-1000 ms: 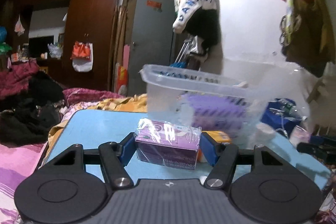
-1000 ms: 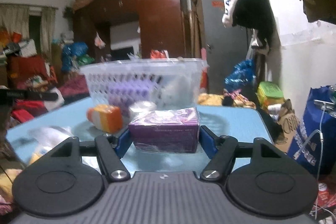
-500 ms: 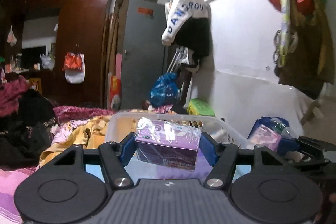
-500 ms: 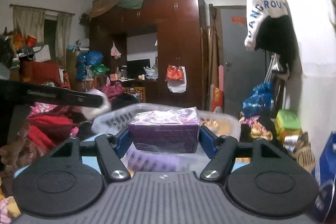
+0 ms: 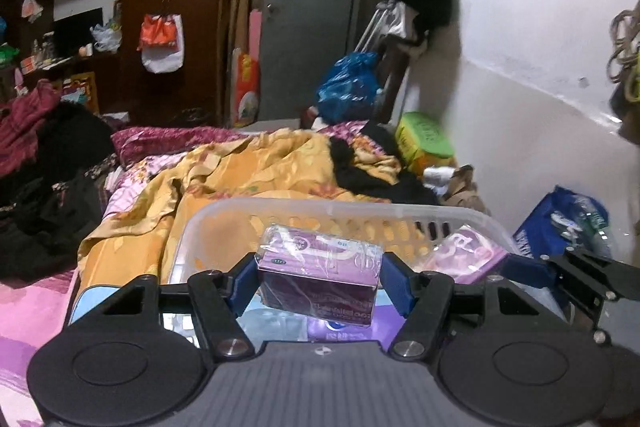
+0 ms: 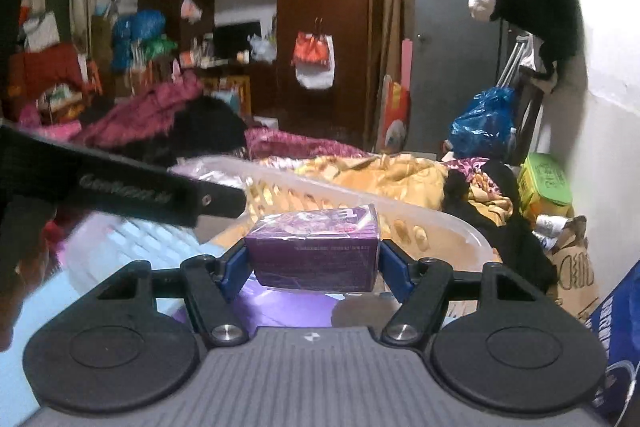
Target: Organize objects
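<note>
On the left side, the left gripper (image 5: 319, 281) is seen closed onto a purple box (image 5: 318, 277), pinched by its two short ends between the blue pads (image 5: 244, 281); it is held just above the clear plastic basket (image 5: 328, 211), over the open interior. Box's long axis is laid across the jaws, i.e. side to side in the left wrist view, w/ printed side face toward the camera and glossy top face up, roughly level, slight tilt.

Further right in the same view, a second purple pack (image 5: 466, 255) is seen near the basket's right rim, carried by the other tool. In the right wrist view, the right gripper (image 6: 312, 263) is likewise shut on a purple carton (image 6: 314, 253), gripped end to end, long axis crosswise, held level above the basket (image 6: 440, 223). More purple is visible below it inside the basket; exact item can't be told.

Handling, as judged: both boxes are taken for light, stiff card under slick shrink-wrap, so slip is possible and over-squeezing could dent the ends. End-to-end hold is judged adequate; a low release into free basket space is advised, approx flat.
</note>
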Demonstrator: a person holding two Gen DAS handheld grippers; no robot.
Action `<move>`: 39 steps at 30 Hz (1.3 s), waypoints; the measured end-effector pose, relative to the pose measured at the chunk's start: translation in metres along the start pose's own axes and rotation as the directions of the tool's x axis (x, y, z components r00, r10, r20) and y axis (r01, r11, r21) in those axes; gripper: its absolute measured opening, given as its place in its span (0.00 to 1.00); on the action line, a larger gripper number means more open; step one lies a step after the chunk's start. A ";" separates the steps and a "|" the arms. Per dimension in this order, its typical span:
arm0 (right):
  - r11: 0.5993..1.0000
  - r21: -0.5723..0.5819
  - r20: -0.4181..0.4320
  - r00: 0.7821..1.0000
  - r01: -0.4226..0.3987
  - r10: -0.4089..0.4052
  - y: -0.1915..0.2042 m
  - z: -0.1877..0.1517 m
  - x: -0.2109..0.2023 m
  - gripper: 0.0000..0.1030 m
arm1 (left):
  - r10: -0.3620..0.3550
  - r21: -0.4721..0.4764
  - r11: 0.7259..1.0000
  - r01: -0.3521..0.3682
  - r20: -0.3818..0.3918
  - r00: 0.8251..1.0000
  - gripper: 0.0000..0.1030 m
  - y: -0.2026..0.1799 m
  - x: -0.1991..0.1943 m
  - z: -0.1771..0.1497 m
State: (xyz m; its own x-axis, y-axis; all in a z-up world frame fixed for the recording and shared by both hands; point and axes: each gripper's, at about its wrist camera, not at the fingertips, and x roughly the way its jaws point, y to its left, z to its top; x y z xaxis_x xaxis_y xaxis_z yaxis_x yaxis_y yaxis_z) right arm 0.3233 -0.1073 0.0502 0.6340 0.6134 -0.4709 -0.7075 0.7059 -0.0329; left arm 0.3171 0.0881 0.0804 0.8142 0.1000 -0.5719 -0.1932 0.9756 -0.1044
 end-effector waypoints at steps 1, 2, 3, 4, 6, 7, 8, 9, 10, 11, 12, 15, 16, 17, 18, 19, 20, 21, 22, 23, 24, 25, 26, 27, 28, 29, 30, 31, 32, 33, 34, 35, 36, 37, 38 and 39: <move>1.000 -0.013 -0.010 1.000 0.000 0.000 0.002 -0.001 0.002 0.68 | 0.010 -0.001 1.000 -0.010 -0.010 1.000 0.66 0.000 0.005 0.001; 1.000 -0.023 -0.022 1.000 -0.002 0.002 0.003 -0.002 0.005 0.68 | 0.014 -0.001 1.000 -0.014 -0.017 1.000 0.66 0.000 0.009 0.000; 0.999 -0.032 -0.023 1.000 -0.007 0.006 0.004 -0.002 0.007 0.68 | 0.014 0.005 1.000 -0.014 -0.020 1.000 0.66 -0.002 0.010 -0.001; 0.999 -0.041 -0.021 1.000 -0.015 0.014 0.005 -0.003 0.007 0.68 | 0.020 0.011 1.000 -0.020 -0.026 0.999 0.66 -0.001 0.012 -0.003; 0.999 -0.043 -0.033 0.999 -0.026 0.025 0.008 -0.001 0.008 0.68 | 0.030 0.007 1.000 -0.029 -0.031 0.999 0.66 -0.002 0.015 -0.003; 0.998 -0.051 -0.047 0.998 -0.037 0.034 0.010 -0.003 0.007 0.69 | 0.032 -0.001 0.999 -0.032 -0.039 0.999 0.66 -0.001 0.018 -0.004; 0.997 -0.061 -0.061 0.997 -0.043 0.040 0.010 -0.003 0.008 0.68 | 0.037 -0.005 0.999 -0.038 -0.043 0.998 0.66 0.000 0.019 -0.004; 0.997 -0.064 -0.065 0.997 -0.044 0.040 0.010 -0.003 0.008 0.69 | 0.042 -0.009 0.999 -0.042 -0.048 0.998 0.66 0.002 0.021 -0.005; 0.997 -0.058 -0.069 0.997 -0.047 0.043 0.010 -0.003 0.008 0.69 | 0.042 -0.011 0.999 -0.042 -0.052 0.998 0.66 0.003 0.023 -0.005; 0.997 -0.048 -0.078 0.995 -0.059 0.055 0.009 -0.003 0.008 0.69 | 0.042 -0.015 0.999 -0.043 -0.058 0.997 0.66 0.004 0.025 -0.006; 0.997 -0.044 -0.090 0.994 -0.070 0.066 0.009 -0.003 0.008 0.69 | 0.042 -0.018 0.999 -0.043 -0.064 0.997 0.66 0.004 0.026 -0.006; 0.996 -0.050 -0.098 0.993 -0.069 0.064 0.011 -0.002 0.006 0.71 | 0.043 -0.018 0.999 -0.044 -0.079 0.996 0.67 0.005 0.029 -0.009; 0.996 -0.050 -0.102 0.992 -0.076 0.070 0.011 -0.002 0.005 0.72 | 0.048 -0.011 0.999 -0.049 -0.076 0.996 0.67 0.004 0.029 -0.010; 0.996 -0.052 -0.103 0.992 -0.076 0.070 0.011 -0.001 0.004 0.76 | 0.054 -0.005 0.998 -0.055 -0.074 0.996 0.67 0.002 0.029 -0.011; 0.996 -0.055 -0.101 0.993 -0.068 0.063 0.011 -0.001 0.002 0.83 | 0.058 -0.001 0.998 -0.058 -0.075 0.996 0.70 0.002 0.029 -0.011; 0.996 -0.062 -0.095 0.994 -0.061 0.054 0.012 0.000 0.001 0.86 | 0.058 0.002 0.998 -0.058 -0.077 0.995 0.72 0.001 0.029 -0.011; 0.996 -0.072 -0.085 0.995 -0.052 0.045 0.013 0.000 -0.001 0.91 | 0.055 0.006 0.998 -0.055 -0.076 0.996 0.78 -0.001 0.028 -0.011; 0.996 -0.081 -0.076 0.997 -0.041 0.035 0.013 0.000 -0.003 0.94 | 0.054 0.013 0.998 -0.053 -0.069 0.996 0.81 -0.003 0.026 -0.012; 0.996 -0.087 -0.065 0.998 -0.028 0.023 0.014 0.000 -0.007 0.95 | 0.059 0.022 0.998 -0.058 -0.053 0.997 0.81 -0.004 0.023 -0.012; 0.996 -0.088 -0.048 0.999 -0.021 0.016 0.015 0.000 -0.012 0.95 | 0.070 0.028 0.997 -0.069 -0.036 0.997 0.81 -0.006 0.020 -0.012; 0.996 -0.086 -0.031 0.999 -0.022 0.020 0.014 0.001 -0.017 0.97 | 0.084 0.033 0.996 -0.083 -0.015 0.996 0.81 -0.008 0.015 -0.012; 0.996 -0.084 -0.012 1.000 -0.024 0.023 0.014 0.001 -0.023 0.98 | 0.089 0.035 0.995 -0.090 0.003 0.996 0.81 -0.010 0.011 -0.012; 0.996 -0.083 0.009 1.000 -0.020 0.021 0.013 0.001 -0.030 1.00 | 0.092 0.037 0.995 -0.093 0.026 0.995 0.81 -0.011 0.004 -0.012; 0.996 -0.083 0.030 0.999 -0.012 0.015 0.013 0.001 -0.036 1.00 | 0.094 0.036 0.995 -0.096 0.053 0.994 0.82 -0.012 -0.005 -0.014; 0.996 -0.085 0.050 0.999 -0.004 0.008 0.013 0.001 -0.043 1.00 | 0.094 0.031 0.995 -0.097 0.077 0.993 0.82 -0.013 -0.012 -0.015; 0.996 -0.086 0.072 0.997 0.002 0.004 0.013 -0.001 -0.052 1.00 | 0.092 0.030 0.995 -0.095 0.104 0.990 0.83 -0.014 -0.022 -0.017; 0.996 -0.090 0.095 0.995 0.005 0.003 0.014 -0.003 -0.060 1.00 | 0.081 0.034 0.996 -0.086 0.134 0.988 0.84 -0.015 -0.032 -0.019; 0.995 -0.096 0.111 0.994 0.009 0.002 0.016 -0.005 -0.066 1.00 | 0.067 0.038 0.997 -0.074 0.168 0.984 0.85 -0.016 -0.044 -0.023; 0.995 -0.102 0.127 0.992 0.014 -0.001 0.018 -0.007 -0.073 1.00 | 0.053 0.046 0.997 -0.064 0.197 0.979 0.87 -0.016 -0.055 -0.028; 0.994 -0.105 0.140 0.990 0.016 -0.001 0.019 -0.009 -0.079 1.00 | 0.035 0.060 0.997 -0.050 0.228 0.973 0.89 -0.017 -0.066 -0.035; 0.994 -0.106 0.150 0.989 0.018 -0.002 0.021 -0.013 -0.085 1.00 | 0.015 0.074 0.997 -0.035 0.258 0.966 0.91 -0.016 -0.079 -0.043; 0.994 -0.104 0.164 0.986 0.019 -0.002 0.024 -0.017 -0.092 1.00 | -0.005 0.085 0.996 -0.020 0.283 0.959 0.95 -0.016 -0.090 -0.053; 0.994 -0.104 0.181 0.984 0.019 0.000 0.026 -0.023 -0.099 1.00 | -0.025 0.092 0.996 -0.004 0.305 0.952 0.97 -0.015 -0.101 -0.063; 0.994 -0.105 0.202 0.979 0.016 0.006 0.027 -0.030 -0.107 1.00 | -0.046 0.103 0.995 0.013 0.326 0.944 0.97 -0.015 -0.111 -0.075; 0.995 -0.104 0.225 0.974 0.007 0.016 0.029 -0.038 -0.114 1.00 | -0.058 0.108 0.994 0.023 0.336 0.940 0.98 -0.014 -0.119 -0.086; 0.996 -0.094 0.249 0.968 -0.007 0.030 0.030 -0.050 -0.121 1.00 | -0.066 0.109 0.994 0.030 0.344 0.936 1.00 -0.013 -0.125 -0.098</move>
State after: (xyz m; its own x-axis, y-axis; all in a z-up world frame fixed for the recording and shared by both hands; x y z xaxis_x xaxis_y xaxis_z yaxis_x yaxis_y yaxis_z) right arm 0.2097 -0.1783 0.0626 0.6702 0.7033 -0.2370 -0.7380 0.6652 -0.1129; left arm 0.1647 0.0435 0.0736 0.9639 0.0964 -0.2484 -0.1076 0.9937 -0.0321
